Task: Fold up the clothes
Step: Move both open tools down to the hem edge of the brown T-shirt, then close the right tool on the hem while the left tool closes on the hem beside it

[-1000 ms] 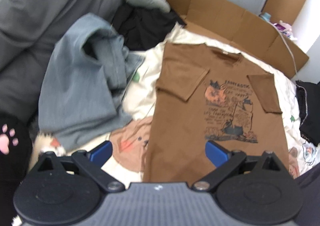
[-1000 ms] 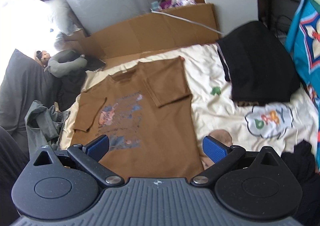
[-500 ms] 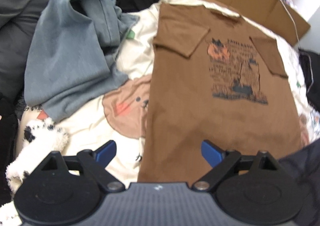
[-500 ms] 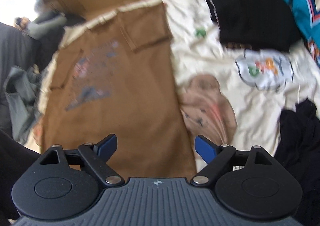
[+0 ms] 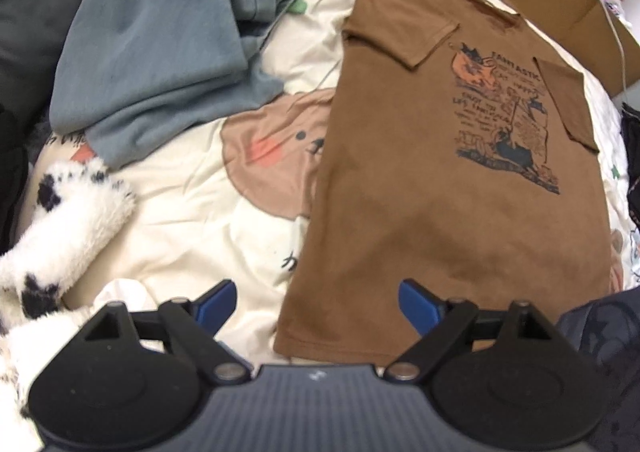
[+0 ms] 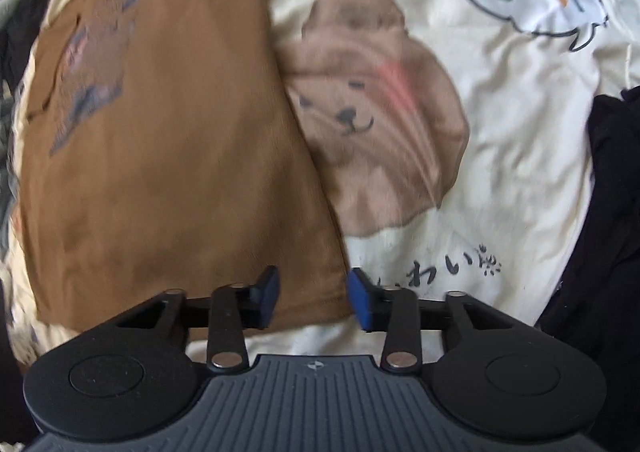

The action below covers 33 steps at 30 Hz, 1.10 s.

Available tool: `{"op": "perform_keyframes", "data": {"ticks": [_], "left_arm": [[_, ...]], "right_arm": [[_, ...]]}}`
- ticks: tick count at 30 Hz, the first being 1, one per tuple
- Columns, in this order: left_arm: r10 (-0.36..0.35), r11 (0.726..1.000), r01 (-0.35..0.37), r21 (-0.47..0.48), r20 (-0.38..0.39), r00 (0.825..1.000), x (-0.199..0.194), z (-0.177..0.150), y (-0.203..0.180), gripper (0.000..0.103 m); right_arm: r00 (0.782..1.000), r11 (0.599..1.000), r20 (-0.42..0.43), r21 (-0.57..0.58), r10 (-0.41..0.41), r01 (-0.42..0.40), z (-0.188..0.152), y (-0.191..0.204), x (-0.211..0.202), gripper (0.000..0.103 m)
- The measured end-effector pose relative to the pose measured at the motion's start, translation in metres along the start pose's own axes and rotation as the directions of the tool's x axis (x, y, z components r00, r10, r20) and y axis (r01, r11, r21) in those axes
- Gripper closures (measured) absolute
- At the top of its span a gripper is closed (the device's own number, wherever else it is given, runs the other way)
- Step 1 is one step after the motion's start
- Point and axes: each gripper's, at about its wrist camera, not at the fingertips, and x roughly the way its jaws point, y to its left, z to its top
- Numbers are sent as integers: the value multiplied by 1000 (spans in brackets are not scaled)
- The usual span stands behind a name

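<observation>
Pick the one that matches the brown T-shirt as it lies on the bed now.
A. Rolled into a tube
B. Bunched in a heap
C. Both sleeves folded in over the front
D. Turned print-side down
C: the brown T-shirt lies flat, print up, with the left sleeve and right sleeve both turned in over the chest.

Matt brown cloth t-shirt (image 5: 440, 212); fluffy, perhaps plush, toy (image 5: 68, 220).

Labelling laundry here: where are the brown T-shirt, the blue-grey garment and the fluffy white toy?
brown T-shirt (image 5: 420, 188), left wrist view, plain chest fabric.
blue-grey garment (image 5: 160, 44), left wrist view, crumpled middle.
fluffy white toy (image 5: 68, 220), left wrist view, furry body.
</observation>
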Motion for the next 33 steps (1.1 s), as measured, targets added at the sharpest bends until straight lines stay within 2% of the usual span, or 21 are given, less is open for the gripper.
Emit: {"op": "perform_keyframes", "data": {"ticks": [2, 8, 12, 15, 16, 26, 28, 30, 33], "left_arm": [[8, 1000, -8, -2, -7, 1000, 2, -1, 1, 13], [23, 1000, -23, -6, -32, 999, 4, -1, -1, 13], [26, 1000, -26, 0, -39, 999, 1, 2, -5, 13], [26, 1000, -26, 3, -40, 999, -1, 4, -7, 13], [28, 1000, -27, 6, -37, 999, -2, 4, -8, 13], [27, 1000, -27, 12, -62, 998, 4, 9, -5, 13], [26, 1000, -25, 18, -91, 996, 10, 8, -4, 19], [25, 1000, -23, 16, -116, 993, 18, 8, -2, 30], [33, 999, -34, -6, -145, 989, 31, 7, 3, 40]], "right_arm": [[1000, 1000, -4, -3, -2, 2, -2, 1, 4, 73], [999, 999, -36, -3, -40, 40, -10, -6, 18, 73], [998, 999, -57, 13, -33, 34, -18, -16, 30, 73], [999, 999, -50, 40, -13, 15, -21, -17, 31, 73], [999, 999, -48, 42, -7, 9, -21, -16, 31, 80], [1000, 999, -20, 24, -23, 24, -24, -8, 24, 80], [1000, 1000, -19, 14, -24, 24, -26, -5, 22, 93], [1000, 1000, -12, 5, -25, 25, -28, -2, 16, 95], [1000, 1000, 8, 23, -17, 17, -28, -1, 3, 95]]}}
